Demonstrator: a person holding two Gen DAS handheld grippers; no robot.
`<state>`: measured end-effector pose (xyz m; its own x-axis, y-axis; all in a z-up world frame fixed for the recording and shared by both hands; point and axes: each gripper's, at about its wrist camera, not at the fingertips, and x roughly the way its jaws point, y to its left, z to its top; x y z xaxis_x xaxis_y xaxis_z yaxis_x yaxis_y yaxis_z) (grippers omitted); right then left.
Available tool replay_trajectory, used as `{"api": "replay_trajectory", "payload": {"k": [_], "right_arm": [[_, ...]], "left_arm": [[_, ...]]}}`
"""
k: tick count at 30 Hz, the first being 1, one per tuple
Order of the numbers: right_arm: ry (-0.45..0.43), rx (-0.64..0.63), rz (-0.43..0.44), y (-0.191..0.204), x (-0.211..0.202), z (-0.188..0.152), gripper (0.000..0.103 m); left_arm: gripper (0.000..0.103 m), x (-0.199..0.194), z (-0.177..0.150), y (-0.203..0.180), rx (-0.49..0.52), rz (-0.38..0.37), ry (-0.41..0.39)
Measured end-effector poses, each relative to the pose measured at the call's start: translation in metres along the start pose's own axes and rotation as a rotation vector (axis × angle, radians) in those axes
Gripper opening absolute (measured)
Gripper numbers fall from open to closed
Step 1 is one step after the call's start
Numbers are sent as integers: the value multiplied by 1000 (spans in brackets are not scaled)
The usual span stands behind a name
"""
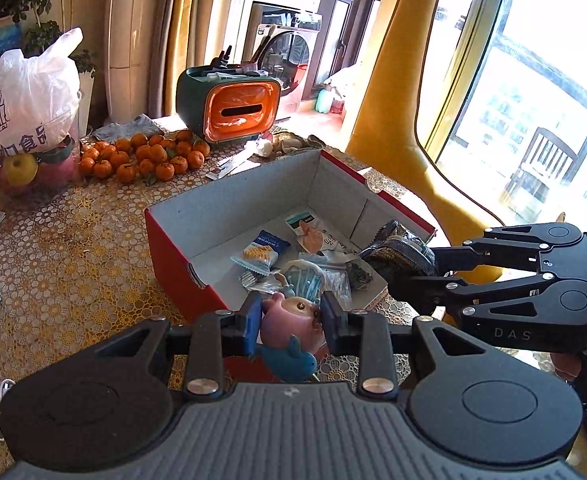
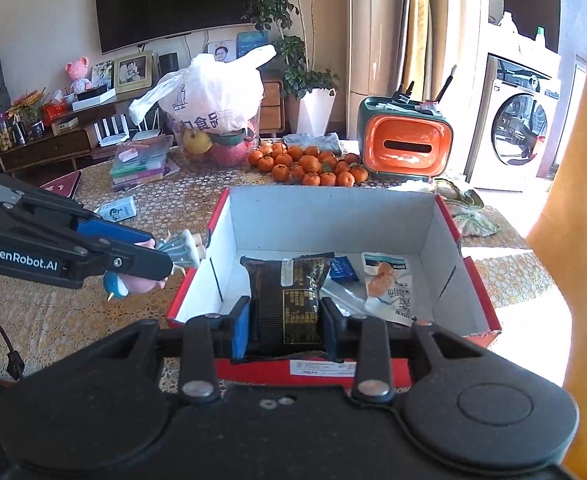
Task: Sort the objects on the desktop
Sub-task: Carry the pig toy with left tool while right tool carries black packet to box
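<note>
We find the box (image 2: pixel 333 216) ahead of both grippers, its front wall cut off by them. The right gripper (image 2: pixel 285 320) clamps a black packet (image 2: pixel 285 296), lower end hidden between the fingers. The left gripper (image 1: pixel 291 320) clamps a pink toy (image 1: pixel 289 324); its shape is hard to make out.

Black left tool (image 1: pixel 291 322) with blue pads, silver screws, "GenRobot.AI" lettering, black right tool (image 2: pixel 285 326), ribbed grey housing

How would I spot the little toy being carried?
Find the red box with white inside walls on the patterned table. Beside its left wall, the left gripper clamps a pink figurine with a blue dolphin, unlike the flat packets inside the box.
</note>
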<state>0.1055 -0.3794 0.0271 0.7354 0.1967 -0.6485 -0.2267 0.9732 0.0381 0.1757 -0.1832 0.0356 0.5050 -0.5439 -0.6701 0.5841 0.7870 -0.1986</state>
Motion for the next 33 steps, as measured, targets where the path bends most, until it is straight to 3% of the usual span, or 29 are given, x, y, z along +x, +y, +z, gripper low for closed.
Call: {"api": "replay_trajectory", "payload": {"k": [16, 33], "right_arm": [[21, 30, -62, -53, 35, 16, 35], [87, 55, -106, -82, 84, 20, 35]], "left_arm": [[30, 54, 40, 4, 11, 38, -1], [30, 114, 56, 7, 21, 69, 57]]}}
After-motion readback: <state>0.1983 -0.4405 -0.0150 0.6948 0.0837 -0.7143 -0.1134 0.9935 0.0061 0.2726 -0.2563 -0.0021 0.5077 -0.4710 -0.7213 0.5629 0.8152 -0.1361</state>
